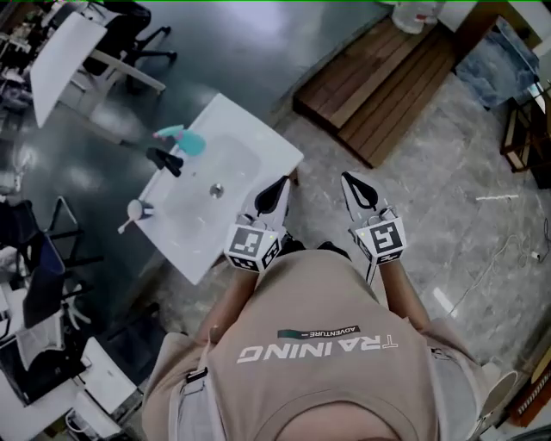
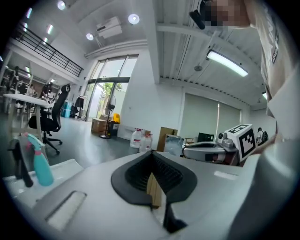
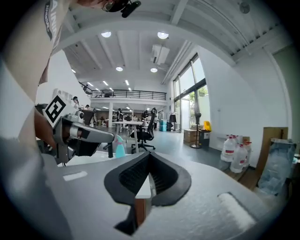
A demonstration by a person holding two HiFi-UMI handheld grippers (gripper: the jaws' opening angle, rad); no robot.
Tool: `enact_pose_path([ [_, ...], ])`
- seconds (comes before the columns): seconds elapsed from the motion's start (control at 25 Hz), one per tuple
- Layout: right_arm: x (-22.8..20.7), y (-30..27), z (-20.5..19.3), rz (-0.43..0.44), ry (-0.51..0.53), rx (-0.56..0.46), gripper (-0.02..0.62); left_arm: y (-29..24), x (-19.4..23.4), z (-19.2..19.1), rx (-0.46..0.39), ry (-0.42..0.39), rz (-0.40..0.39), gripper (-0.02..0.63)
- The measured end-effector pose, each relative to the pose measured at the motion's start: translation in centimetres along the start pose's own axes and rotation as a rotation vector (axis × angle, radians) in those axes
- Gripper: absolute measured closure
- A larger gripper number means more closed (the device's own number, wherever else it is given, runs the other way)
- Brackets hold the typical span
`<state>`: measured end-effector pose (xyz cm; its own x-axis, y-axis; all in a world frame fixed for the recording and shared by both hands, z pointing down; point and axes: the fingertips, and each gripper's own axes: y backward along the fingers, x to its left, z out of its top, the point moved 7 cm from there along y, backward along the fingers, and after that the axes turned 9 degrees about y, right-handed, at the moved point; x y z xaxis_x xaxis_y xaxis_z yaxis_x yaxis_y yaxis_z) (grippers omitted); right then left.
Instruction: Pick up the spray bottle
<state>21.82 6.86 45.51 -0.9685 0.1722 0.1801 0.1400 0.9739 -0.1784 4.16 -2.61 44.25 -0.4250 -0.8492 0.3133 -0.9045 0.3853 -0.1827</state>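
Observation:
The teal spray bottle (image 1: 182, 139) stands at the far rim of a white sink (image 1: 258, 142), beside a black faucet (image 1: 164, 159). In the left gripper view the spray bottle (image 2: 41, 164) is at the far left, next to the faucet (image 2: 21, 161). The right gripper view shows the spray bottle (image 3: 119, 147) small and distant, past the left gripper's body. My left gripper (image 1: 274, 194) hovers over the sink's near right edge, well short of the bottle, shut and empty. My right gripper (image 1: 357, 191) is held level beside it, over the floor, its jaws together with nothing between them.
A small white cup (image 1: 135, 209) sits on the sink's left corner. A wooden platform (image 1: 387, 82) lies on the floor ahead to the right, with water jugs (image 1: 413, 13) behind it. A white desk (image 1: 65, 52) and office chairs stand at the far left.

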Motion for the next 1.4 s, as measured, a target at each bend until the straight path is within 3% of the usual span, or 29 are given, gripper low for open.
enact_pose_path([
  [0.16, 1.3, -5.6, 2.9, 0.106, 0.08, -0.047, 0.592, 3.0, 3.9, 0.9, -0.053, -0.015, 0.115, 0.592],
  [0.44, 6.3, -11.9, 5.2, 0.225, 0.075, -0.073, 0.592, 8.4, 9.0, 1.9, -0.105, -0.03, 0.279, 0.592],
  [0.68, 9.1, -14.7, 6.9, 0.325, 0.118, -0.092, 0.594, 11.5, 11.3, 1.6, -0.133, 0.017, 0.395, 0.592],
  [1.24, 7.6, -22.8, 7.7, 0.587, 0.153, -0.115, 0.592, 9.6, 14.2, 3.0, -0.178, 0.129, 0.618, 0.592],
  [1.4, 6.9, -25.5, 7.8, 0.655, 0.153, -0.134, 0.592, 8.3, 15.3, 4.2, -0.185, 0.128, 0.677, 0.592],
])
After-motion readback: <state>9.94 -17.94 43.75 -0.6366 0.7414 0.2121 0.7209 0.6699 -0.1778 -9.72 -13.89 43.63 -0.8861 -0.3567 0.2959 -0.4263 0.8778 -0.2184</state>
